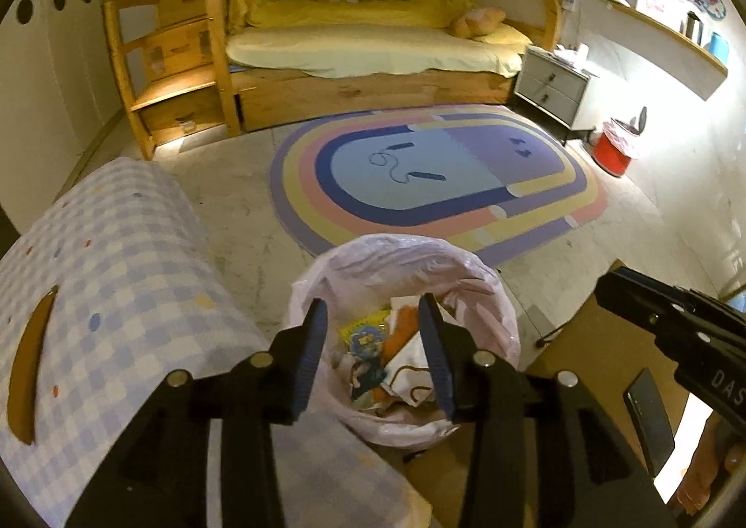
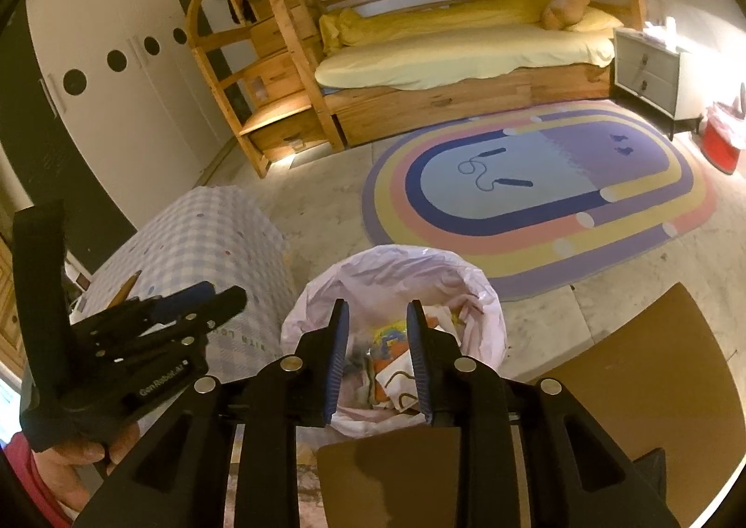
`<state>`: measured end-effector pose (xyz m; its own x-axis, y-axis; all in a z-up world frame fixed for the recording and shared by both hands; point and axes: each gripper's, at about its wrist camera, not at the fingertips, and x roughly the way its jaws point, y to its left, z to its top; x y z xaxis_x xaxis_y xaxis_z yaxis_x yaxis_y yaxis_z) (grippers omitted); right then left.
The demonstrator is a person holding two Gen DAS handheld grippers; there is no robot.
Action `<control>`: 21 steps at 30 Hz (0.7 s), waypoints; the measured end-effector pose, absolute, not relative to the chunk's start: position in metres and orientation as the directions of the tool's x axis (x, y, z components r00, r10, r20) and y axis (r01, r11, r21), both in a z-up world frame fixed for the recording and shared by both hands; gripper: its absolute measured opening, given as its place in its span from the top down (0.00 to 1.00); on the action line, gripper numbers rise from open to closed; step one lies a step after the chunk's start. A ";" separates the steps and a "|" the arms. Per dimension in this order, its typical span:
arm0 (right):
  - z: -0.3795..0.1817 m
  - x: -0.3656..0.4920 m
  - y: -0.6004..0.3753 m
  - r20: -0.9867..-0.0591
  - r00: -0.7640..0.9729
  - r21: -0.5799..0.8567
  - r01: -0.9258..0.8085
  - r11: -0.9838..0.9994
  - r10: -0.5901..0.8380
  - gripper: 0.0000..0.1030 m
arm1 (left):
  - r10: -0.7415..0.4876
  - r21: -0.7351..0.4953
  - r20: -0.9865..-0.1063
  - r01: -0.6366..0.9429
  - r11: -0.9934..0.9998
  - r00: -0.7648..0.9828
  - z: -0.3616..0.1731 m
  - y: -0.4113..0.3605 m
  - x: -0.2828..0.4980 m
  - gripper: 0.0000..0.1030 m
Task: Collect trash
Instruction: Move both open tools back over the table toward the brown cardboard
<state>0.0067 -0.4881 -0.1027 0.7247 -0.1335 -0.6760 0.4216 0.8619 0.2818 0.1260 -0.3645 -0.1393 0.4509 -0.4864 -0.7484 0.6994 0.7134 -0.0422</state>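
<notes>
a child's bedroom with a pale concrete floor (image 1: 224,202) fills the left wrist view: a wooden bunk bed (image 1: 373,52) along the far wall, an oval striped rug (image 1: 433,174) in front of it, a grey nightstand (image 1: 550,85) at the bed's right end, and a red bin (image 1: 613,150) by the right wall. closer in, the trash can (image 1: 401,421) stands on the floor just off the near edge of the rug, upright, its round mouth facing up, lined with a pale pink bag (image 1: 396,257). wrappers and crumpled paper (image 1: 373,341) lie inside; single pieces are hard to tell apart. the left gripper (image 1: 373,313) hangs over the can's mouth with its jaws apart and nothing between them. a checked cloth (image 1: 116,285) covers a rounded thing at the left; what is under it is hidden. the right gripper (image 1: 620,281) juts in at the right edge, cut off, its jaws not readable here. a dark phone-like slab (image 1: 648,416) lies on a brown board (image 1: 583,351) near it.

the right wrist view shows the same floor (image 2: 326,211), bed (image 2: 466,62) and rug (image 2: 541,192), plus a white wardrobe (image 2: 107,62) on the left wall. the can (image 2: 363,423) is again upright, mouth up, beside the cloth's (image 2: 200,239) right edge. the right gripper (image 2: 377,313) hovers above its rim, jaws parted and empty. the left gripper (image 2: 219,299) shows at the left in a hand (image 2: 88,453); the frame cuts the hand's lower part. brown cardboard (image 2: 396,476) hides the can's near side.
</notes>
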 end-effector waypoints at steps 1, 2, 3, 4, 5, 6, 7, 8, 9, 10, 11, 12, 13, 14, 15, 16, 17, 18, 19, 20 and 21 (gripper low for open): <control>-0.102 0.006 -0.487 -0.675 0.726 0.281 0.419 0.863 -0.132 0.73 | -0.482 -0.042 -0.748 0.691 0.721 0.457 -0.137 -0.360 0.126 0.62; -0.100 0.006 -0.484 -0.673 0.728 0.280 0.414 0.866 -0.131 0.73 | -0.478 -0.041 -0.746 0.685 0.728 0.464 -0.134 -0.356 0.126 0.62; -0.098 0.005 -0.482 -0.671 0.730 0.279 0.410 0.868 -0.129 0.73 | -0.473 -0.036 -0.743 0.678 0.734 0.473 -0.130 -0.350 0.125 0.62; -0.096 0.004 -0.480 -0.669 0.732 0.278 0.407 0.870 -0.128 0.73 | -0.471 -0.032 -0.738 0.672 0.740 0.484 -0.125 -0.343 0.123 0.62; -0.094 0.003 -0.476 -0.667 0.734 0.276 0.401 0.874 -0.126 0.73 | -0.470 -0.029 -0.733 0.669 0.743 0.491 -0.122 -0.338 0.122 0.62; -0.091 0.003 -0.473 -0.664 0.737 0.275 0.395 0.877 -0.124 0.73 | -0.468 -0.024 -0.729 0.663 0.748 0.500 -0.117 -0.332 0.119 0.62; -0.089 0.003 -0.470 -0.662 0.740 0.275 0.389 0.879 -0.121 0.73 | -0.467 -0.024 -0.724 0.659 0.752 0.507 -0.113 -0.324 0.116 0.62; -0.085 0.002 -0.464 -0.658 0.744 0.273 0.376 0.885 -0.113 0.73 | -0.467 -0.026 -0.722 0.655 0.755 0.510 -0.111 -0.318 0.114 0.62; -0.082 0.002 -0.460 -0.655 0.747 0.271 0.369 0.889 -0.111 0.73 | -0.466 -0.027 -0.719 0.649 0.761 0.516 -0.107 -0.311 0.113 0.62; -0.080 0.001 -0.457 -0.653 0.750 0.268 0.364 0.892 -0.109 0.73 | -0.465 -0.029 -0.715 0.642 0.766 0.523 -0.103 -0.304 0.111 0.62; -0.075 0.001 -0.451 -0.647 0.756 0.266 0.351 0.898 -0.104 0.73 | -0.463 -0.029 -0.712 0.637 0.770 0.528 -0.100 -0.299 0.110 0.62; -0.072 0.000 -0.446 -0.643 0.760 0.264 0.341 0.902 -0.099 0.73 | -0.457 -0.024 -0.707 0.628 0.778 0.540 -0.095 -0.290 0.108 0.60; -0.070 0.000 -0.442 -0.641 0.761 0.262 0.334 0.905 -0.096 0.73 | -0.450 -0.017 -0.703 0.620 0.785 0.551 -0.092 -0.284 0.106 0.59; -0.065 0.000 -0.434 -0.638 0.765 0.256 0.317 0.913 -0.087 0.73 | -0.445 -0.014 -0.698 0.611 0.791 0.560 -0.090 -0.277 0.104 0.57; -0.063 0.001 -0.429 -0.635 0.768 0.254 0.308 0.917 -0.082 0.73 | -0.443 -0.018 -0.694 0.602 0.798 0.568 -0.087 -0.268 0.102 0.55; -0.059 0.002 -0.422 -0.633 0.771 0.252 0.291 0.923 -0.071 0.71 | -0.439 -0.023 -0.692 0.590 0.807 0.573 -0.085 -0.259 0.100 0.53; -0.057 0.003 -0.416 -0.632 0.773 0.251 0.275 0.928 -0.059 0.70 | -0.434 -0.026 -0.691 0.580 0.814 0.578 -0.084 -0.250 0.099 0.50; -0.055 0.005 -0.410 -0.632 0.773 0.247 0.263 0.933 -0.051 0.68 | -0.426 -0.029 -0.687 0.563 0.826 0.589 -0.082 -0.238 0.097 0.47; -0.053 0.005 -0.405 -0.632 0.774 0.242 0.256 0.936 -0.048 0.68 | -0.417 -0.028 -0.686 0.551 0.834 0.597 -0.080 -0.231 0.097 0.46; -0.051 0.009 -0.394 -0.632 0.774 0.233 0.232 0.945 -0.034 0.68 | -0.397 -0.021 -0.686 0.529 0.849 0.610 -0.079 -0.220 0.096 0.41; -0.050 0.010 -0.388 -0.632 0.774 0.230 0.221 0.948 -0.027 0.68 | -0.383 -0.017 -0.686 0.513 0.858 0.619 -0.078 -0.213 0.095 0.37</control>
